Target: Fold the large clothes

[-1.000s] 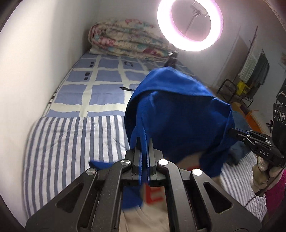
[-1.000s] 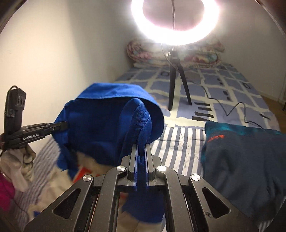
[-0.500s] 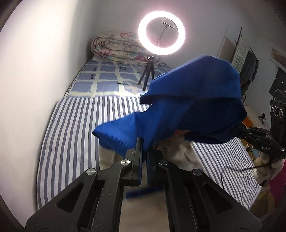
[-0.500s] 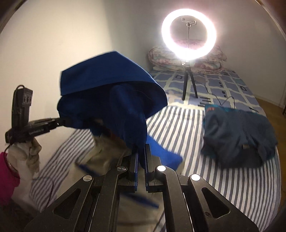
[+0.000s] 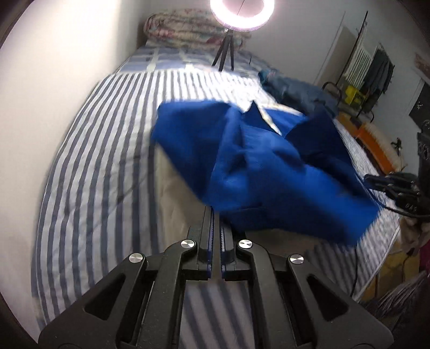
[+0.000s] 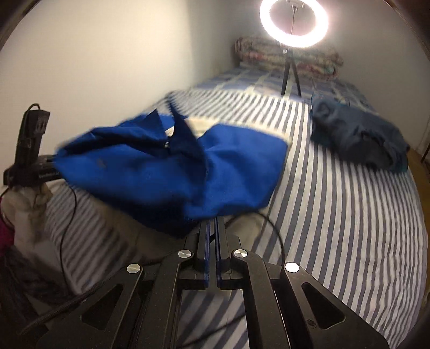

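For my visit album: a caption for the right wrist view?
Right gripper shut on a blue garment above a striped bed, ring light beyond.

The left black two-finger gripper point(image 5: 215, 212) has blue pads and four round silver screws on matte arms with triangular openings. The right black two-finger gripper point(image 6: 212, 222) looks the same. A thin black cable point(image 6: 67, 214) and a cream fabric glove point(image 6: 29, 206) belong to the left hand.
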The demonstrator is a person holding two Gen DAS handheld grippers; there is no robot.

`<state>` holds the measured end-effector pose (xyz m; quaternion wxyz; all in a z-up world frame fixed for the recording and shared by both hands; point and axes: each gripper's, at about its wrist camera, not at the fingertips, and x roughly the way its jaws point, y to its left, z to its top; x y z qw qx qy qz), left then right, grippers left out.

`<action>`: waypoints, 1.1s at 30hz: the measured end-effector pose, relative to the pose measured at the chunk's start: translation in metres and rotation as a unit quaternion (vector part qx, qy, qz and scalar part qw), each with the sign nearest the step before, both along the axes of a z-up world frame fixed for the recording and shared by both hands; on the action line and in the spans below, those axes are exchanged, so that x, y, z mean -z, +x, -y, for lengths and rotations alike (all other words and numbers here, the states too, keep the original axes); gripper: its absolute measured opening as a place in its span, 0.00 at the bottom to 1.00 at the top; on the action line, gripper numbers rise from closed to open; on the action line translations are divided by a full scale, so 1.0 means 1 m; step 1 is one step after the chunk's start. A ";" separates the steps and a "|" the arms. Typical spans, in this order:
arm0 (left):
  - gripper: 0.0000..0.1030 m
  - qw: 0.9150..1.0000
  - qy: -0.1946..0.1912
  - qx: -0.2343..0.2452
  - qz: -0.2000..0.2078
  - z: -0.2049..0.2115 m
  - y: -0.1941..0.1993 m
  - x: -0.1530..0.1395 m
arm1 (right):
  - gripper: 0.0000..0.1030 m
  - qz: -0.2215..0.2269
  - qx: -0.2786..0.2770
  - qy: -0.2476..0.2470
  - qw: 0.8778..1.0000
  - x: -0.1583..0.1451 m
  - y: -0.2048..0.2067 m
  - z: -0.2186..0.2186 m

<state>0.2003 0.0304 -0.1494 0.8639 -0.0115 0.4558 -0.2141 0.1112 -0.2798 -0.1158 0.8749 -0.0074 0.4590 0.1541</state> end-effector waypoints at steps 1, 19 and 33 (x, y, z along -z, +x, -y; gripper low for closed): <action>0.01 1.000 -0.001 0.000 -0.004 -0.003 -0.005 0.001 | 0.03 -0.001 -0.001 -0.002 1.000 0.000 -0.006 0.001; 0.66 0.969 -0.183 -0.077 -0.148 -0.037 0.019 0.035 | 0.42 -0.084 0.064 0.170 0.980 0.035 -0.011 0.004; 0.11 0.971 -0.179 -0.077 -0.136 -0.025 0.006 0.027 | 0.14 -0.114 0.093 0.230 0.962 0.054 0.007 -0.003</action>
